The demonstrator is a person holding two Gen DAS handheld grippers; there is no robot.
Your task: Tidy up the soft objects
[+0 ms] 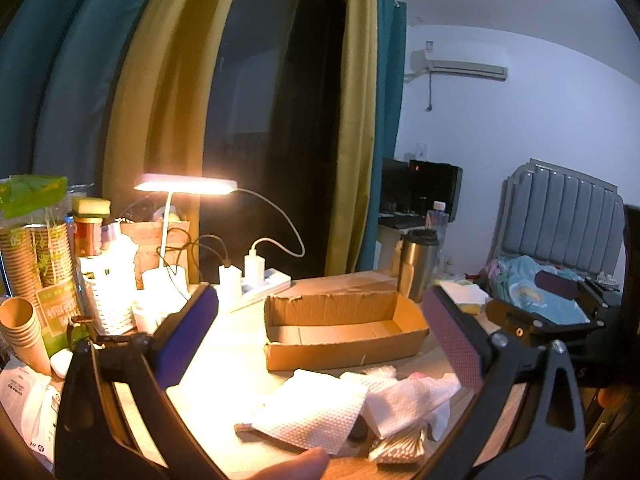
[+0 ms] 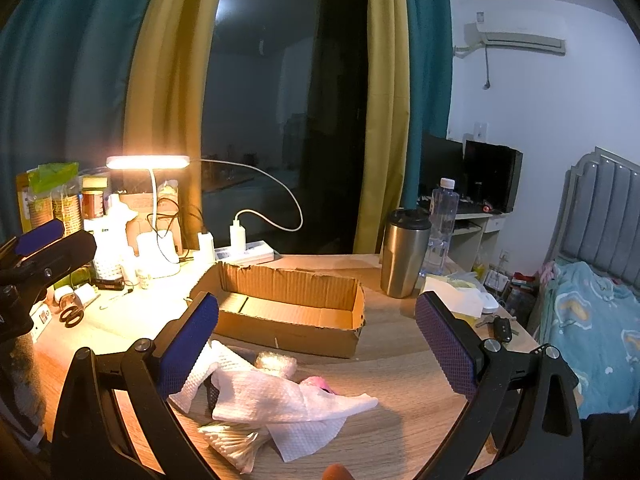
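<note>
A pile of soft things lies on the wooden desk near me: white paper towels (image 1: 320, 408) (image 2: 280, 396), a bag of cotton swabs (image 1: 400, 446) (image 2: 236, 444), a pink soft item (image 2: 318, 384) and a clear crinkled wrap (image 2: 276, 362). An open, empty cardboard box (image 1: 344, 328) (image 2: 288, 308) sits just behind the pile. My left gripper (image 1: 320, 340) is open, above the pile and in front of the box. My right gripper (image 2: 320, 344) is open, hovering over the pile. The left gripper shows at the left edge of the right wrist view (image 2: 40, 248).
A lit desk lamp (image 2: 148, 162), power strip with chargers (image 2: 240, 254), paper cups (image 1: 24, 328), jars and scissors (image 2: 72, 316) crowd the desk's left. A steel tumbler (image 2: 404, 252), water bottle (image 2: 442, 224), tissues and keys (image 2: 502, 328) stand right. A bed (image 2: 592, 328) is beyond.
</note>
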